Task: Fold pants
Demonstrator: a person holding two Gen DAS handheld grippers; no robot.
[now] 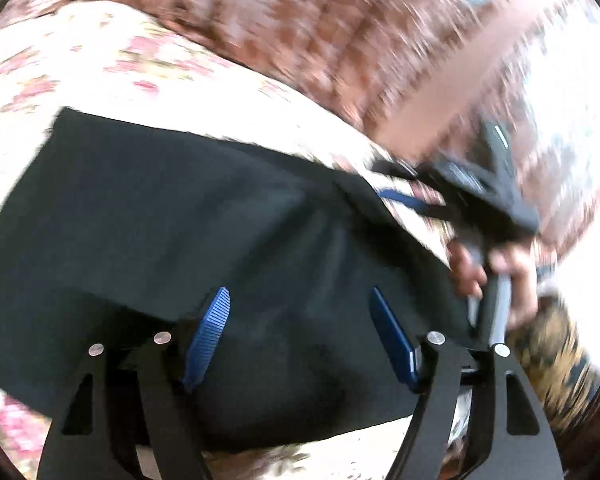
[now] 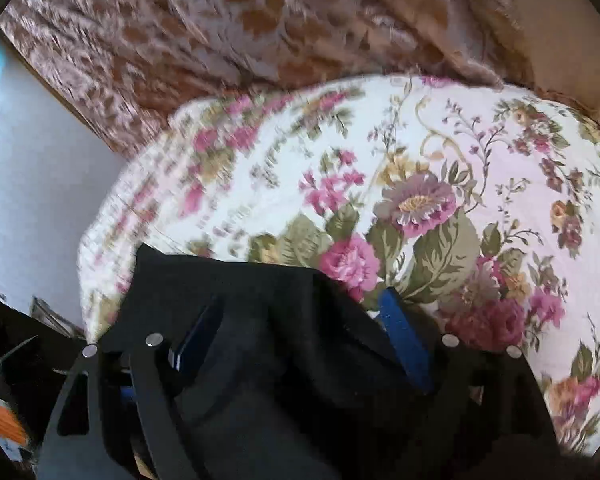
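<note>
Black pants (image 1: 188, 216) lying on a flowered bedspread (image 2: 440, 152).
Left gripper (image 1: 300, 320) and right gripper (image 2: 296, 320) are both hovering spread, pinching nothing; no writing is showing; open bedspread lies beyond the far hem.

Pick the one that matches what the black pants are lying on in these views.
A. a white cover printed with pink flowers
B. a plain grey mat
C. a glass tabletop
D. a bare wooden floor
A: the black pants lie spread on a white cover printed with pink flowers and green leaves, which shows around the cloth in both wrist views.
</note>
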